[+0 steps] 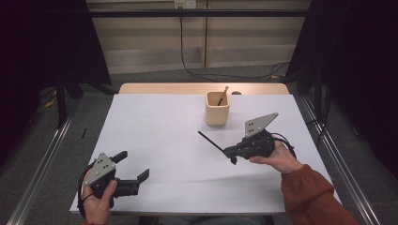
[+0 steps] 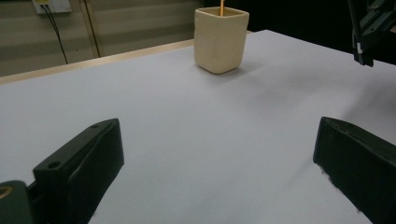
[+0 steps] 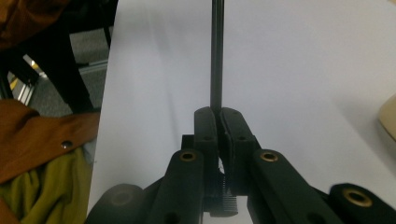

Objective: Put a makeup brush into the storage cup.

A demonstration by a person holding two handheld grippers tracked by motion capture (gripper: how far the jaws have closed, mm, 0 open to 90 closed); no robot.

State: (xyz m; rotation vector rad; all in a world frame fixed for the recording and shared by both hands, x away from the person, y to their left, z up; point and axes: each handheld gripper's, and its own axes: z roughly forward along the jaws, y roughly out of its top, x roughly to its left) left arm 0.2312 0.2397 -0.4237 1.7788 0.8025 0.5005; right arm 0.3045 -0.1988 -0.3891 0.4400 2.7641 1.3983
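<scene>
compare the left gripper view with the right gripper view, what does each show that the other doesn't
Left gripper view: the left gripper with jaws wide apart and nothing between them, and the whole beige cup with a wooden stick in it. Right gripper view: the right gripper shut on a thin black stick, plus a rust sleeve. Both: the white table.

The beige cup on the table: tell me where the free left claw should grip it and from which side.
Grip the beige cup across two opposite flat walls at mid-height, coming in level from the person's side with the left claw, whose jaws stand wide open. The cup stands upright and squarish, so flat walls suit the pads. Probably avoid the rim, where a brown stick leans out.
</scene>
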